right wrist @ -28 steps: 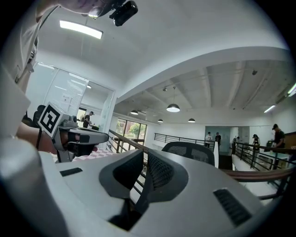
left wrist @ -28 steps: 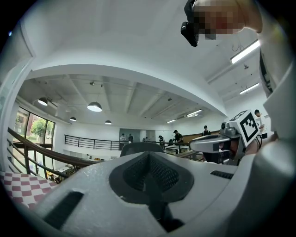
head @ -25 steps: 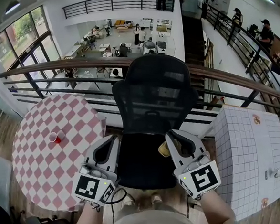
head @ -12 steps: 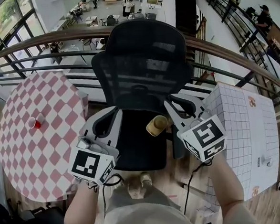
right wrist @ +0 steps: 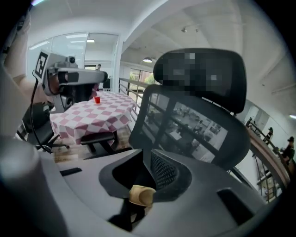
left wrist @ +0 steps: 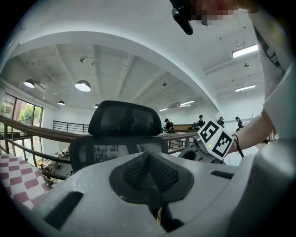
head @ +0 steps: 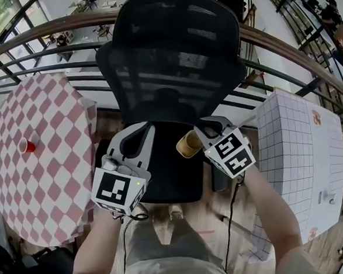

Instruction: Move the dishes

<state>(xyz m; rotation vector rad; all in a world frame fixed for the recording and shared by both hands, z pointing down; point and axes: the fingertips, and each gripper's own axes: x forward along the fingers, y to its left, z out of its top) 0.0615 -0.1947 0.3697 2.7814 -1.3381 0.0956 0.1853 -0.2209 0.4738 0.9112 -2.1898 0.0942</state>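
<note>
My right gripper (head: pixel 206 131) is shut on a small tan cup (head: pixel 188 144), which lies on its side and sticks out to the left over the black seat of an office chair (head: pixel 172 57). In the right gripper view the tan cup (right wrist: pixel 141 194) sits low between the jaws of the right gripper (right wrist: pixel 149 157). My left gripper (head: pixel 140 131) hovers over the seat's left side, shut, with nothing in it. In its own view the left gripper (left wrist: pixel 148 162) has its pads together. A red cup (head: pixel 27 145) stands on the round red-and-white checked table (head: pixel 51 171) at the left.
A white gridded table (head: pixel 296 154) stands at the right, with a small object near its front edge. A curved railing (head: pixel 282 49) runs behind the chair, with a lower floor beyond. The person's legs and feet show on the wood floor (head: pixel 195 219) below.
The chair now fills more of the view and sits closer. Both grippers have moved up over the seat, and the right one has carried the tan cup up and a little leftward.
</note>
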